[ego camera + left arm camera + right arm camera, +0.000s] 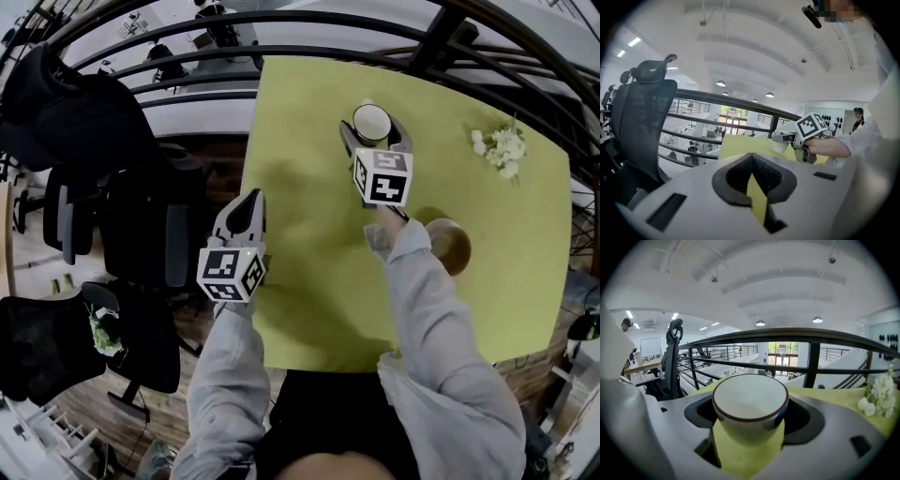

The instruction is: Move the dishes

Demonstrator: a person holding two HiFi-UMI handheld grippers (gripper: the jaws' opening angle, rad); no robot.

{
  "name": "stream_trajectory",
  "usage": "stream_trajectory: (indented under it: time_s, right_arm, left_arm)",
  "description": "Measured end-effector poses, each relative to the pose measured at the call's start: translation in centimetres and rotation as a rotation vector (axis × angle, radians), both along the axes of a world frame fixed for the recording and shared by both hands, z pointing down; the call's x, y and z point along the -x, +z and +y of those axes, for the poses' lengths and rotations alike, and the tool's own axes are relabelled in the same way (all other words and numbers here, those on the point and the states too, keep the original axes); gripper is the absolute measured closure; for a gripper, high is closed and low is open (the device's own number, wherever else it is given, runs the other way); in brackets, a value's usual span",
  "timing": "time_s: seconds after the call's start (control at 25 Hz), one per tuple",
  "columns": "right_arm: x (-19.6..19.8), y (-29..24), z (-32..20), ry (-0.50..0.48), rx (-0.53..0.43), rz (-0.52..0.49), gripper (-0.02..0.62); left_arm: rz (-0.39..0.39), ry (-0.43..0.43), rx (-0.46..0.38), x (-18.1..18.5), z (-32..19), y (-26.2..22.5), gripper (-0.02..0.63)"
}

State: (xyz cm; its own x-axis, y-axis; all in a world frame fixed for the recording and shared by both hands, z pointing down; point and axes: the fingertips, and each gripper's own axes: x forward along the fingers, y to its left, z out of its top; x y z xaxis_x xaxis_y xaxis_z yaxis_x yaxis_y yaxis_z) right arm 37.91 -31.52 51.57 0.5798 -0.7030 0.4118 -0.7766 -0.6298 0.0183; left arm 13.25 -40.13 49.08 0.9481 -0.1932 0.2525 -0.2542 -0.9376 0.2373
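A white cup [371,122] with a dark rim stands at the far middle of the yellow-green table [309,262]. My right gripper [374,133] is shut on the cup, one jaw on each side. In the right gripper view the cup [750,401] fills the space between the jaws of the right gripper [751,420], over yellow tabletop. A brown bowl [452,246] sits right of my right forearm, partly hidden by the sleeve. My left gripper [248,202] hovers at the table's left edge, shut and holding nothing. In its own view the left gripper [751,158] points toward the cup [780,143].
White flowers [500,148] lie near the table's far right corner. A dark curved railing [281,28] runs behind the table. Black office chairs [112,187] stand close to the table's left edge.
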Motion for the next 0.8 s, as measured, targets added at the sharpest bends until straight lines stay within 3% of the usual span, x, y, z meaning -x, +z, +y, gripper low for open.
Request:
stream_trajectory:
  time_s: [0.44,0.64,0.8]
  right_arm:
    - [10.8,-4.1,9.1,-0.004,-0.037,-0.017,0.184]
    - [15.8,-3.7,14.6,0.042,-0.035,-0.062,0.184]
    - [17.9,-2.8,18.0,0.074,-0.017,-0.041,0.184]
  left_arm:
    - [0.050,0.134,0.016,-0.7,8.0,-3.1,0.594]
    - [0.011,0.179,0.044,0.5,12.3,-1.5,0.594]
    - [-0.037,0.173,0.034,1.9,13.9,0.1,0.594]
